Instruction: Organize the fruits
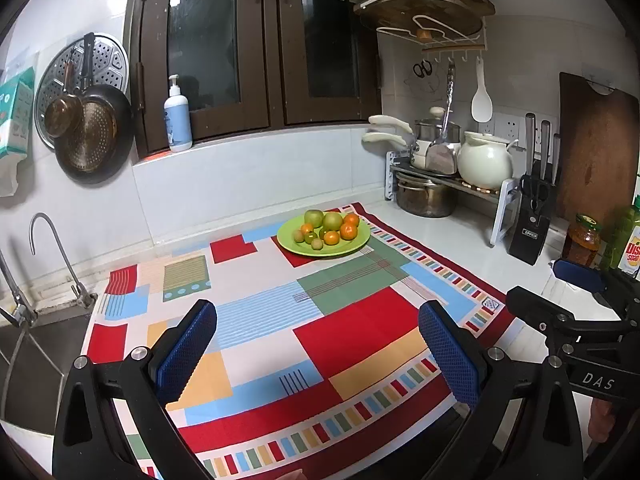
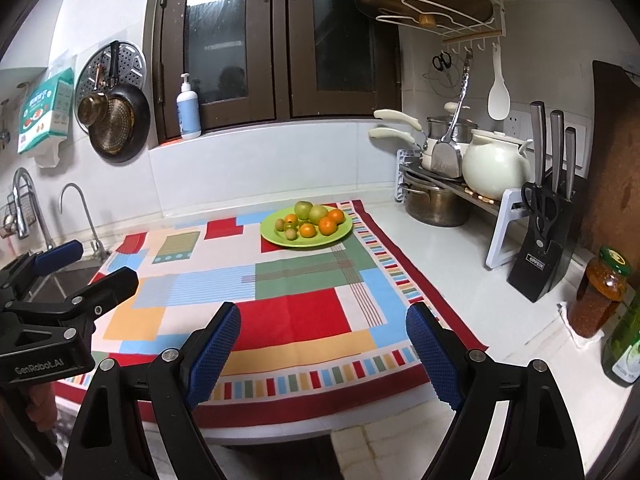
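A green plate (image 1: 356, 245) (image 2: 336, 236) sits at the far side of a colourful patchwork cloth (image 1: 352, 332) (image 2: 296, 312). It holds two green apples (image 1: 314, 218) (image 2: 304, 209), several oranges (image 1: 349, 232) (image 2: 328, 226) and small green fruits (image 1: 317, 244) (image 2: 290, 234). My left gripper (image 1: 318, 320) hovers open over the near part of the cloth, well short of the plate, with nothing between its blue pads. My right gripper (image 2: 324, 322) is likewise open and empty over the cloth's near edge. Each gripper shows at the other view's side.
A sink with taps (image 1: 52, 256) (image 2: 76, 208) lies left of the cloth. At the right stand a pot rack with a white pot (image 1: 486, 160) (image 2: 496, 164), a knife block (image 1: 532, 220) (image 2: 540, 252), a sauce jar (image 1: 582, 240) (image 2: 600, 292) and bottles (image 2: 624, 344). Pans (image 1: 92, 132) hang on the left wall.
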The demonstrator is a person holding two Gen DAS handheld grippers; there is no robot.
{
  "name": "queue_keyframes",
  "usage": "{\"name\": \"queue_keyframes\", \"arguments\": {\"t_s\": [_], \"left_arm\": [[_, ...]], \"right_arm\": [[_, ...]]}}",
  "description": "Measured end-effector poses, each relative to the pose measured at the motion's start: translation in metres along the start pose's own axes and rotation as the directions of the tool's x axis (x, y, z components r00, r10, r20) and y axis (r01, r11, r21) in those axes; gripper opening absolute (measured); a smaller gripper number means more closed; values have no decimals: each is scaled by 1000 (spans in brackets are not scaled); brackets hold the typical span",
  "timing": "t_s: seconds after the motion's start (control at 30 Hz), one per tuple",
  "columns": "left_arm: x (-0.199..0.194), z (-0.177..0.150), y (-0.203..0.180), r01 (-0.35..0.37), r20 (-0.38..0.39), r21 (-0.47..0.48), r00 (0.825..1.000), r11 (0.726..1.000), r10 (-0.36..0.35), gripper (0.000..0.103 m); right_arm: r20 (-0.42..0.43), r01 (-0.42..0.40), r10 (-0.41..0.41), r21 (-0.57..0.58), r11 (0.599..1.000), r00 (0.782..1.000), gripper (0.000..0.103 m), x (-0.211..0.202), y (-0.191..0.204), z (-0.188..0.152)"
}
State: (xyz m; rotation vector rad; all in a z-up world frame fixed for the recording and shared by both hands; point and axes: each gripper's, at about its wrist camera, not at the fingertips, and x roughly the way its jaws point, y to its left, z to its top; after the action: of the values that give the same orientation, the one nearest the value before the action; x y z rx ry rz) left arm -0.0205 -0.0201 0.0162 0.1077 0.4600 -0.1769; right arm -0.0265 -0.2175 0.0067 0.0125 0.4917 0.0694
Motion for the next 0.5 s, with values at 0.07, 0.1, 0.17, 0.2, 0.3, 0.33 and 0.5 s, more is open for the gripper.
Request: {"name": "queue_keyframes", "arguments": {"t_s": [0.07,0.1,0.17,0.2,0.3,0.33,0.5], "left_arm": [[0,0,-1,3,3,4,1000,1000,-3,103],[1,0,-1,3,5,3,1000,1000,-3,103],[1,0,-1,6,7,1,1000,1000,-6,103],[2,0,-1,9,6,1,1000,1000,-9,103],[3,0,-1,12,4,6,1000,1000,-12,103],[4,1,-1,12,4,7,1000,1000,-12,103],[5,1,-2,16,2,9,1000,1000,-16,103]], "right_arm": [[2,4,-4,0,1000,1000,85,0,-1,0],[1,5,-5,1,1000,1000,85,-1,-1,0],[1,8,-8,3,1000,1000,85,-1,0,0],[2,11,-11,3,1000,1000,85,-1,-1,0],[2,13,-13,5,1000,1000,85,-2,0,0],[2,14,-14,5,1000,1000,85,-2,0,0],[2,19,-19,10,1000,1000,85,-1,-1,0]]}}
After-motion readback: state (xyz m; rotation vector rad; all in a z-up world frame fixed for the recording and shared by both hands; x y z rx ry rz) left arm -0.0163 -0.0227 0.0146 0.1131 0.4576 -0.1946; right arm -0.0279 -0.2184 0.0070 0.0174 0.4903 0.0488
